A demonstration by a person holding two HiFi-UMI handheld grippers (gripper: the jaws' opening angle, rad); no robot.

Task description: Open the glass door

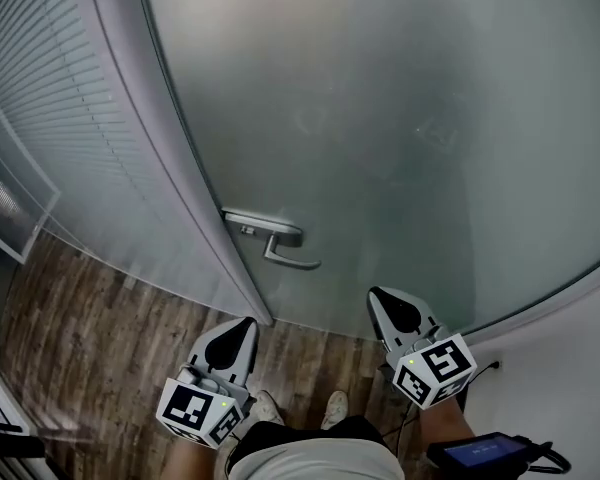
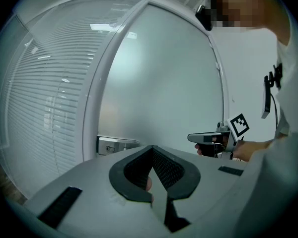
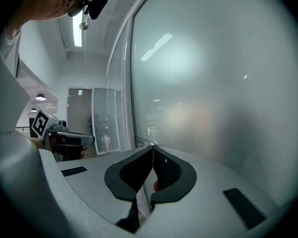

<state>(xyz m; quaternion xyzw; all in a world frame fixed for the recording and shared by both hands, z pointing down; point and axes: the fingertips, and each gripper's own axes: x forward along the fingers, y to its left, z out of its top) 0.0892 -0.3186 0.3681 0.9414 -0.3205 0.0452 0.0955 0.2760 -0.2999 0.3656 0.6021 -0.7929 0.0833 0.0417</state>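
Left gripper [image 1: 247, 322], right gripper [image 1: 376, 294] closed, empty, facing glass door [image 1: 380, 118]

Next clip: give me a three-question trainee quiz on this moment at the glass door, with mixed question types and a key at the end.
1. True or false: the left gripper is clamped on the door handle.
2. The handle on the glass door is: A a round knob; B a lever; C a vertical bar.
3. Fill in: the right gripper has its jaws ____, with nothing between them.
Key: 1 false, it is short of the handle, shut and empty; 2 B; 3 shut.
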